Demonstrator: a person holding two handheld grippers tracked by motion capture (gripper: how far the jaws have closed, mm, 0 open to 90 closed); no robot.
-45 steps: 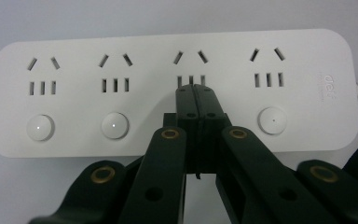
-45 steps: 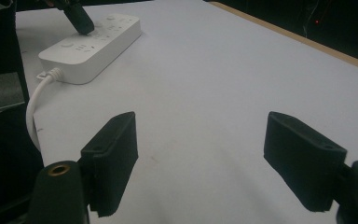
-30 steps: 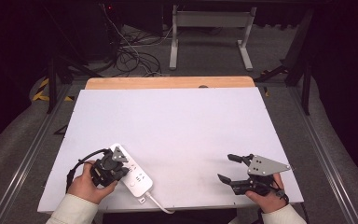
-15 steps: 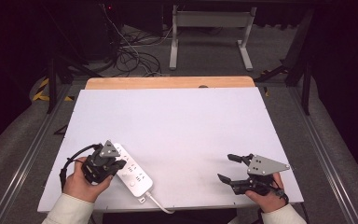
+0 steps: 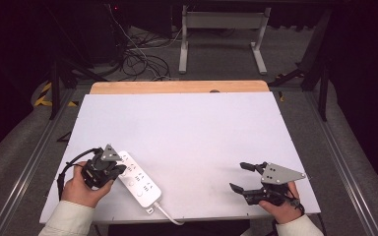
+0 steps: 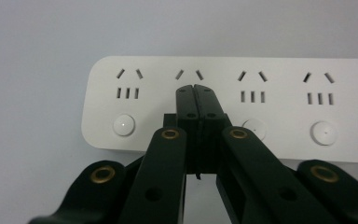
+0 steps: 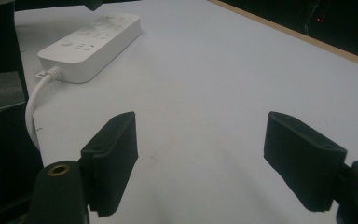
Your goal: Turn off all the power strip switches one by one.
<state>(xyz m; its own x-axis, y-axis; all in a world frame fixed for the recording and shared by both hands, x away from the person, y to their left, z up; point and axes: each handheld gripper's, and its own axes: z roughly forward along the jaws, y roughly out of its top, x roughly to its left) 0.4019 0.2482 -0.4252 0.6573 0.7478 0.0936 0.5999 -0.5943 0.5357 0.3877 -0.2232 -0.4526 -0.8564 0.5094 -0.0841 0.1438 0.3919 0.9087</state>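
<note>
**Closed left gripper over the power strip, right gripper spread wide at the near right**

The left gripper (image 5: 112,167) has its two black jaws pressed flat together with nothing between them. In the left gripper view the joined tips (image 6: 196,93) sit over the white power strip (image 6: 270,107), just below its second pair of slanted socket slots and between two of its round white buttons; whether the tips touch the plastic cannot be told. From above, the gripper points to the right and slightly away, tipped down toward the strip's far end, its grey three-cornered plate on top. The left hand (image 5: 81,184) wraps the gripper body from the near left, its pale sleeve coming in at the near edge, and a black cable loops round the hand's left side.

The power strip (image 5: 139,179) lies flat at the near left of the white table (image 5: 192,128), running diagonally from far left to near right, with its white cord (image 5: 167,216) leaving the near end over the table edge.

The right gripper (image 5: 243,178) rests at the near right, well apart from the strip, jaws spread wide and empty, pointing left. The right hand (image 5: 280,209) holds it low from behind. In the right gripper view both pads (image 7: 114,158) hang above bare tabletop.
</note>
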